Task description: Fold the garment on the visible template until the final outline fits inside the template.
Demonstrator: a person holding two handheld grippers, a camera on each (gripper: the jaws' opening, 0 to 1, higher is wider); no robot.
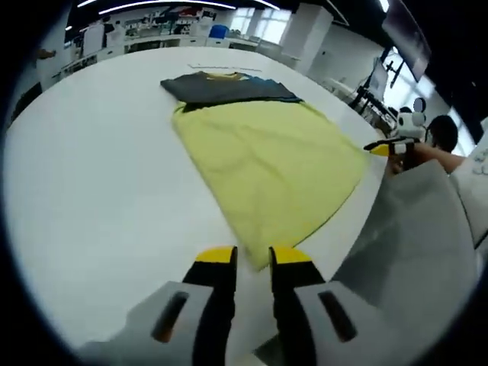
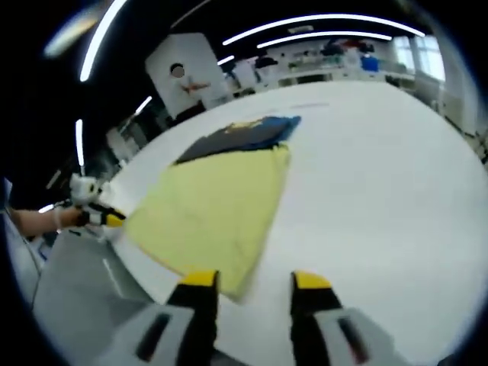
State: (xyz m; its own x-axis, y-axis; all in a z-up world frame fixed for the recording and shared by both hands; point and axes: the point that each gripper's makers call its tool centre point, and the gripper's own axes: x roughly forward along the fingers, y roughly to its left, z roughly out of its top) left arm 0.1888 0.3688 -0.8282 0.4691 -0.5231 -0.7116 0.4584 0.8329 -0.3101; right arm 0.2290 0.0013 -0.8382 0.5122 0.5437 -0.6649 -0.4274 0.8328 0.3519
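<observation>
Left gripper view is showing our narrow left claw point(image 1: 252, 258) hovering at the yellow garment's point(image 1: 267, 164) corner; right gripper view is showing our wider right claw point(image 2: 255, 280), empty, over the worktop point(image 2: 381, 175).

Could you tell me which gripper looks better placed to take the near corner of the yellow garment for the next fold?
Probably the left gripper: its open jaws straddle the near corner of the yellow garment. The right gripper, also open, sits beside that corner.
</observation>
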